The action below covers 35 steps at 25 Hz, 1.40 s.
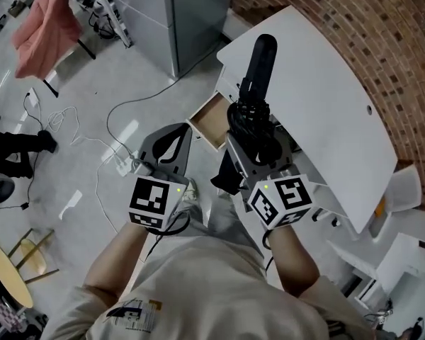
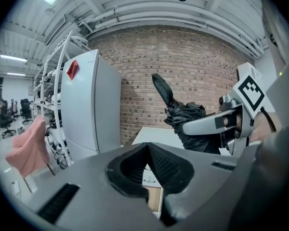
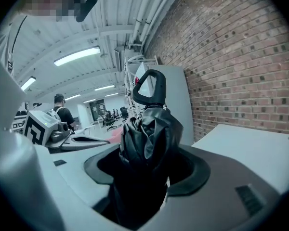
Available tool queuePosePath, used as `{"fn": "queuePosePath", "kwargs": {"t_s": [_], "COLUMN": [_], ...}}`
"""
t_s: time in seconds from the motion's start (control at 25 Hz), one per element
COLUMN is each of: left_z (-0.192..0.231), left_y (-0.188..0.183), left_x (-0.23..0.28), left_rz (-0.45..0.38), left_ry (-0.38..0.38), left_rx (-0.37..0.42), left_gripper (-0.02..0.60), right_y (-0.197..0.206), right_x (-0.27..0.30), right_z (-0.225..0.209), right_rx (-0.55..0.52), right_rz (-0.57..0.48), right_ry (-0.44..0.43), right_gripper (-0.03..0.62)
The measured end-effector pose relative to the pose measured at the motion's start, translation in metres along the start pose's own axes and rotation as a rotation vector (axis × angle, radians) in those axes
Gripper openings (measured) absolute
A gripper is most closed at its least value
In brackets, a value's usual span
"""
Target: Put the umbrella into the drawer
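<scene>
Student: Umbrella (image 1: pixel 258 91) and grasp: where do we find them?

Tutor: We see the folded black umbrella clamped in the right hand-held gripper (image 1: pixel 253 147), held in the air over the edge of the white surface (image 1: pixel 333 98). Its long axis runs away from us, with the handle at the far end.

Student: And the left hand-held gripper (image 1: pixel 177 137)?

Tutor: Its jaws meet on nothing. The open drawer (image 1: pixel 211 122) lies just left of the umbrella, ahead of the left jaws. We judge that the right hand, being the loaded one, must swing the umbrella leftward and lower it.
</scene>
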<state>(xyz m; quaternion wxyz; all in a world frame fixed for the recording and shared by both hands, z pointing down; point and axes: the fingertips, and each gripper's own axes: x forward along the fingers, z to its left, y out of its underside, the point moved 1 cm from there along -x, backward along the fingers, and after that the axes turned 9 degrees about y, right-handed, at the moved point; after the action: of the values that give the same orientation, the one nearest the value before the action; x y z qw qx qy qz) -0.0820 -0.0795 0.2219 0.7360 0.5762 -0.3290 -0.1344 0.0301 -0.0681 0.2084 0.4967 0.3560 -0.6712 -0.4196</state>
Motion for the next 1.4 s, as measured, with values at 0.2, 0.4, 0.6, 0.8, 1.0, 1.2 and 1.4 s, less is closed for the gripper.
{"fn": "queuePosePath", "kwargs": {"t_s": [0.2, 0.4, 0.6, 0.8, 1.0, 1.2, 1.4], "left_z": [0.013, 0.029, 0.049, 0.056, 0.077, 0.090, 0.101], "left_y": [0.029, 0.075, 0.142, 0.222, 0.290, 0.353, 0.416], "left_x": [0.038, 0.084, 0.139, 0.189, 0.221, 0.254, 0.284], "left_rz": [0.036, 0.047, 0.022, 0.084, 0.148, 0.188, 0.221], "left_ry": [-0.035, -0.075, -0.087, -0.080, -0.087, -0.105, -0.116], "left_rx": [-0.037, -0.087, -0.118, -0.142, -0.203, -0.254, -0.301], "left_gripper": [0.008, 0.008, 0.008, 0.008, 0.008, 0.008, 0.008], "right_y": [0.054, 0.121, 0.186, 0.254, 0.324, 0.400, 0.456], "right_x": [0.045, 0.094, 0.142, 0.180, 0.223, 0.256, 0.285], "right_z": [-0.025, -0.060, -0.088, -0.116, -0.138, -0.161, -0.175], "right_rx": [0.038, 0.031, -0.005, 0.026, 0.067, 0.059, 0.078], "right_rz": [0.087, 0.183, 0.261, 0.332, 0.408, 0.478, 0.521], "right_ry": [-0.028, -0.041, -0.030, 0.001, 0.018, 0.022, 0.020], "right_gripper": [0.270, 0.270, 0.270, 0.270, 0.270, 0.270, 0.270]}}
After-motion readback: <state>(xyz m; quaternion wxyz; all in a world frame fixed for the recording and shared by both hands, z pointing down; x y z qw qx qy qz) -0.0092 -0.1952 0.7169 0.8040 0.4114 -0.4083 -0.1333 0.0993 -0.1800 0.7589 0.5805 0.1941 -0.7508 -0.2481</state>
